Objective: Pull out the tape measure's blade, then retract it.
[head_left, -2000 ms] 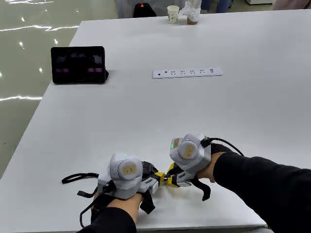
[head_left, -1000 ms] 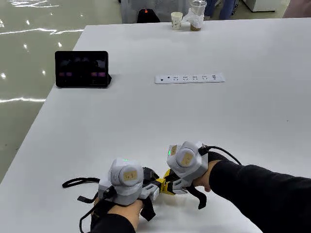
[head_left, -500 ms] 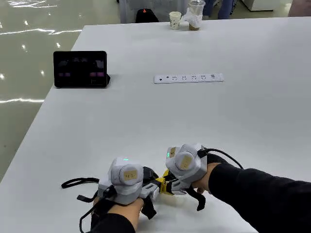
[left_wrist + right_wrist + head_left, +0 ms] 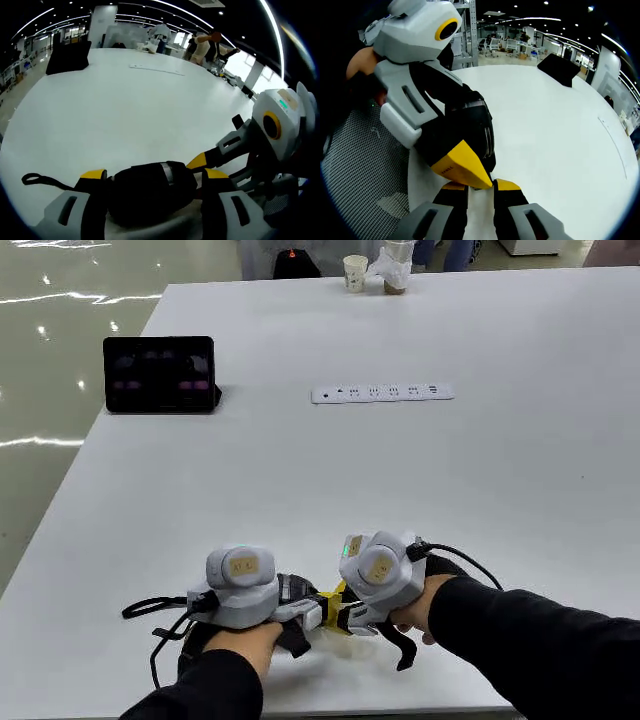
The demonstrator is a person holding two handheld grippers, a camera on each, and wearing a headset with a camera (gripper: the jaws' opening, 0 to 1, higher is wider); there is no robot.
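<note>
Black rounded casing, matt and rubbery in look, with a greyish ridged band across it: the tape measure [image 4: 150,192], held low over the near edge of the white surface [image 4: 450,490], clamped by its two broad flanks between the yellow-tipped jaws of the left gripper [image 4: 152,175]. Handling, judged: compact and fairly dense for its bulk, with a rigid shell and a grippy coat that should not slip under the pads. The broad sides are the sound place to hold it, as taken. Blade, judged: thin sprung steel, stiff along its curve but apt to kink if bent sideways, and quick to snap back under the spring. It is best taken by the end hook, drawn straight out in line with the mouth, then fed back slowly. Right gripper [image 4: 481,187]: jaws drawn nearly together right at the casing's lower front, with a narrow pale gap between the yellow pads. Whether they pinch the blade's hook cannot be told, as the blade is too hidden to make out. Grippers: pale grey moulded plastic bodies, black arms, wedge-shaped yellow tips. Surface: smooth, hard, slightly glossy, likely to offer little friction should the casing be set down. Also on it, well apart toward the far side: dark tablet [image 4: 160,373] propped upright, flat white power strip [image 4: 382,393], paper cup [image 4: 355,270].
</note>
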